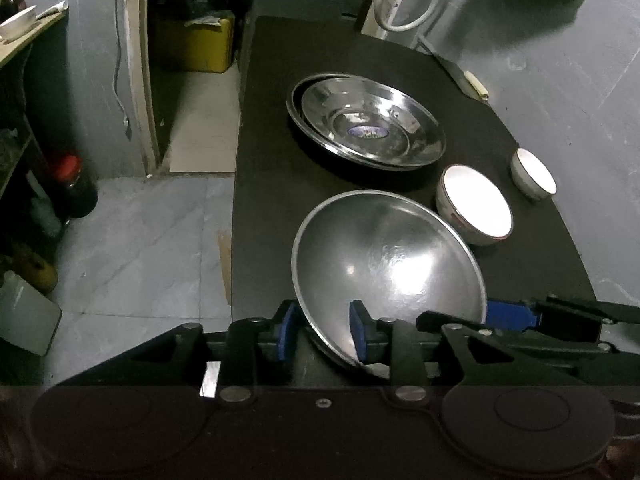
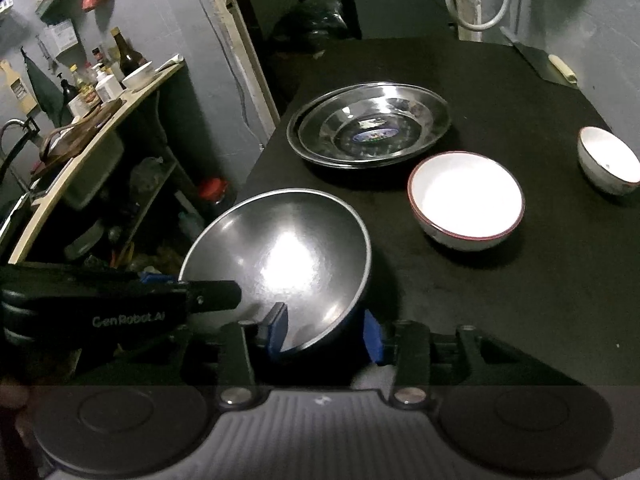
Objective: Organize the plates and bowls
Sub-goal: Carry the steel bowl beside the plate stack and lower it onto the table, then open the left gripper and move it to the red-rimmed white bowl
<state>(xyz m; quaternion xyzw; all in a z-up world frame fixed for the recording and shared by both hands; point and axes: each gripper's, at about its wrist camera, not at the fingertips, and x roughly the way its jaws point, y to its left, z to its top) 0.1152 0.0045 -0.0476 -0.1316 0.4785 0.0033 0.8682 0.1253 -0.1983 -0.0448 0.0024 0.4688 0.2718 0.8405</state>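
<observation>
Steel bowl [image 1: 384,264] rim hides both tongs' contact.

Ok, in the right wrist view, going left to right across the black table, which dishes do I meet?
Steel bowl at the table's near left edge → stacked steel plates → large white bowl → small white bowl.
</observation>
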